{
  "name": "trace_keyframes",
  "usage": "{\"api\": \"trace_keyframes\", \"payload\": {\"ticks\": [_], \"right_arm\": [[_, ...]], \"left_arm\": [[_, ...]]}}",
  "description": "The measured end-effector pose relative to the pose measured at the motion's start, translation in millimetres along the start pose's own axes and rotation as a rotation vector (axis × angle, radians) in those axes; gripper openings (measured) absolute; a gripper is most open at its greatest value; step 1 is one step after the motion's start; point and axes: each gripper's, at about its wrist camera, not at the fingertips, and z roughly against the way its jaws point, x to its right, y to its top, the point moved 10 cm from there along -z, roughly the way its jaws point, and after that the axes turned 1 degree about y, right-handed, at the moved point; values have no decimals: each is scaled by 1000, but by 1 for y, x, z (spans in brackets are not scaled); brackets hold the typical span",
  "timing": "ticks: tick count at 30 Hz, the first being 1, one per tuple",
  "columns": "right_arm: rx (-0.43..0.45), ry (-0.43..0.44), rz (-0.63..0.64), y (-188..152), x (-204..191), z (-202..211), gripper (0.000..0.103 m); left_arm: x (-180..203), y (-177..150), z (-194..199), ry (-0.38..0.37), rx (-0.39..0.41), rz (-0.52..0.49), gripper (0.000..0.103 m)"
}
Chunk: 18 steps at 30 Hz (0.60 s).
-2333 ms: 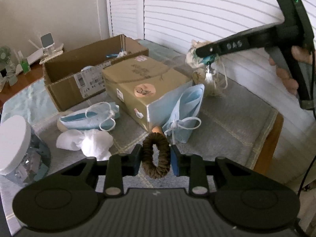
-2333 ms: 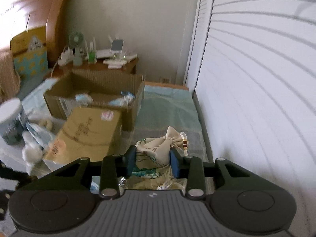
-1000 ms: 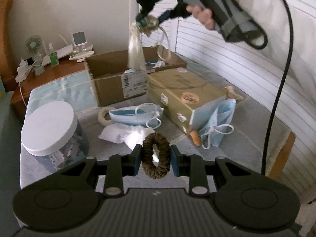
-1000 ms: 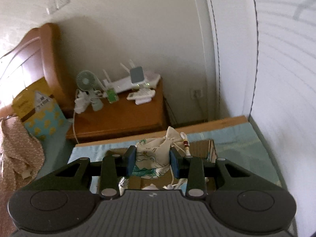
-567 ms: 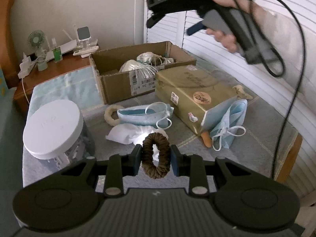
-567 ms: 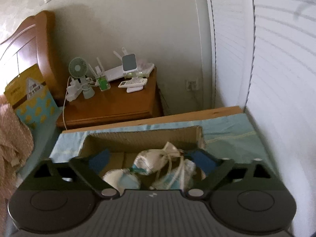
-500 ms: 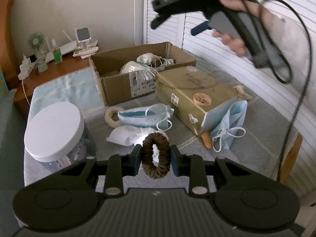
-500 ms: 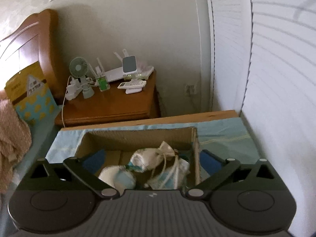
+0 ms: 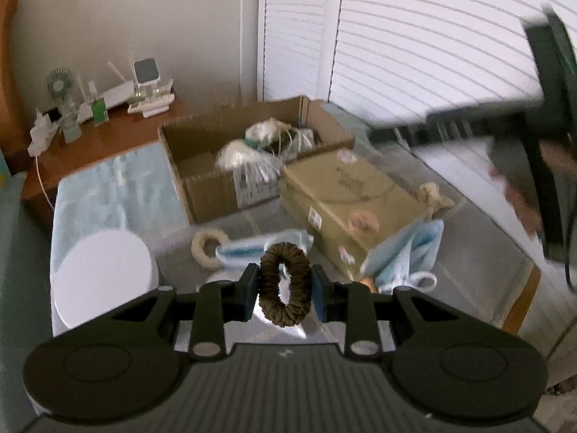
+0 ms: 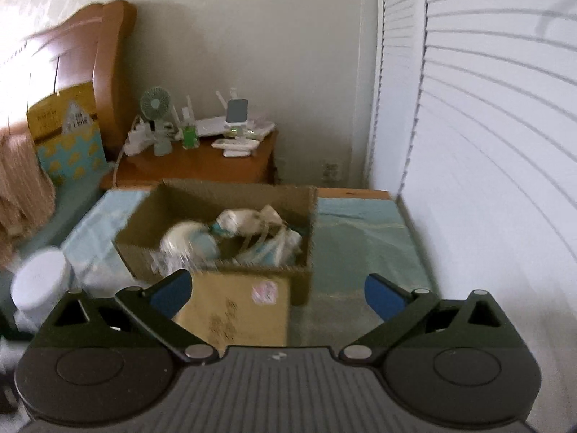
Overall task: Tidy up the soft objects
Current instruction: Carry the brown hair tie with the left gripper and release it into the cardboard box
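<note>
Pinching brown scrunchie (image 9: 285,284) edge-on between its pads, left gripper (image 9: 285,294) holds the ring upright, long axis vertical, hole facing camera, above the table. Right gripper (image 10: 277,294) spread wide, holding nothing, facing cardboard box (image 10: 216,274) containing pouches (image 10: 249,220).

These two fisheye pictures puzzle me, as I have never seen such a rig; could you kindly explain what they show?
No robot here: a person holds a two-finger tool in each hand, each carrying a camera that looks along its fingers. The left view shows the left hand-held gripper shut on a brown hair scrunchie. The right view shows the right hand-held gripper open and empty. On the cloth-covered table stand an open cardboard box holding soft pouches, a closed tan box, a white-lidded jar, blue face masks and a pale ring.
</note>
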Motion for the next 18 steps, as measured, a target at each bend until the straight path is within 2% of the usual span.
{"api": "trace_keyframes", "payload": {"ticks": [2, 6, 13, 16, 18], "right_arm": [[4, -13, 28, -12, 0, 7, 103], [-1, 17, 55, -35, -2, 20, 103], [-14, 43, 86, -58, -5, 36, 103], [-11, 49, 95, -62, -4, 40, 103], [-15, 49, 92, -65, -2, 41, 103]], "left_arm": [[-2, 12, 0, 9, 10, -9, 29], [-12, 46, -10, 40, 35, -19, 29], [-36, 103, -46, 88, 67, 0, 29], [-46, 119, -66, 111, 62, 11, 32], [-51, 128, -77, 130, 71, 18, 38]]}}
